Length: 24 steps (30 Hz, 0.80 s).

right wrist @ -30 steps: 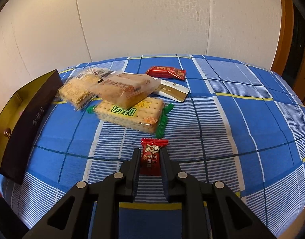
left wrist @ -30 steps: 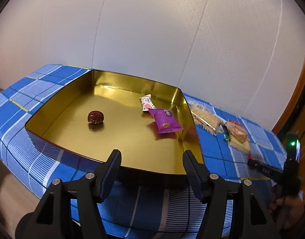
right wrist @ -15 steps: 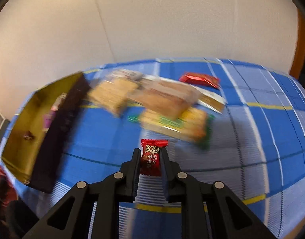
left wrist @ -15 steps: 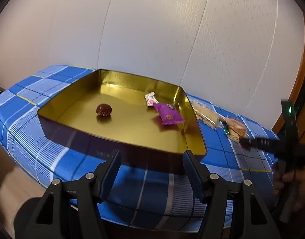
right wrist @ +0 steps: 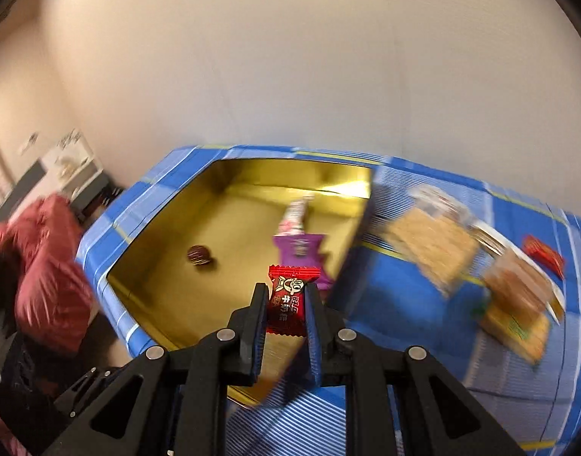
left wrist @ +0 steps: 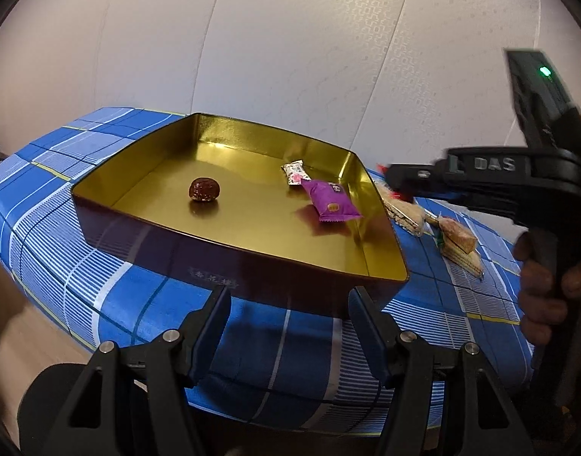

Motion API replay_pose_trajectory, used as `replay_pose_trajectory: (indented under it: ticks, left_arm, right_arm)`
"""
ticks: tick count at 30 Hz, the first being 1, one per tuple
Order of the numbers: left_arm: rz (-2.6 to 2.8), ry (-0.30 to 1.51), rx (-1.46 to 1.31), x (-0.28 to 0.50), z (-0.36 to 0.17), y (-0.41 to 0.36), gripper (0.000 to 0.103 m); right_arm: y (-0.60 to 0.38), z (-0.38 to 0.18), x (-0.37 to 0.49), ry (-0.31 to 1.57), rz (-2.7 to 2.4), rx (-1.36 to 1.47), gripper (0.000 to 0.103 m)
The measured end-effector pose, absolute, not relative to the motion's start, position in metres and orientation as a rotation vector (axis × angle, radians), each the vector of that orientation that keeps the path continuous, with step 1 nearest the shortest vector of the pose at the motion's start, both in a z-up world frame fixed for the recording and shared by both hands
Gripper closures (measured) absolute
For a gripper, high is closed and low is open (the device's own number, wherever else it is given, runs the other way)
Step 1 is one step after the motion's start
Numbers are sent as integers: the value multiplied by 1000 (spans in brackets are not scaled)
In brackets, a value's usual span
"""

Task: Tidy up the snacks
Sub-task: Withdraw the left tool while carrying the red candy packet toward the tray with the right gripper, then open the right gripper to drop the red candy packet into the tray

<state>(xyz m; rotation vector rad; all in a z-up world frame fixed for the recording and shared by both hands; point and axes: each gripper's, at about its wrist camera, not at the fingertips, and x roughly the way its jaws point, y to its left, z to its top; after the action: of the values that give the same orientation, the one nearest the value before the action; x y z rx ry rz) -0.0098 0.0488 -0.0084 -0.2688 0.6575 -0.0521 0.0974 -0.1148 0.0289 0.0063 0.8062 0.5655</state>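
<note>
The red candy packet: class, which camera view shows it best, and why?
The right wrist view: the red candy packet sits sharp and close, clamped in the right gripper. The left wrist view shows only a blurred red sliver at that gripper's tips.

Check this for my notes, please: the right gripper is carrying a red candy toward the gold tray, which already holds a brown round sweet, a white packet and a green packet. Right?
Nearly. The right gripper does hold the red candy, and the gold tray holds the brown round sweet and white packet. The third packet is purple, not green, as the left wrist view shows.
</note>
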Motion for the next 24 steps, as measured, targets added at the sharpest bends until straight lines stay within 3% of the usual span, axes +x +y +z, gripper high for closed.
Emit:
replay_pose_trajectory:
  ticks: [13,16,24]
  left_arm:
    - [-44,687,-287,-4,-15,52,37]
    - [-45,696,-286,-4,-16,51,37]
    - [-42,700,-272,-3,-18,49,37]
  right_arm:
    - [-72,1,111,889,576,-123,82]
    - [-73,-2,112,897,568,-112,73]
    - [-83,2,104,867,560,-51,72]
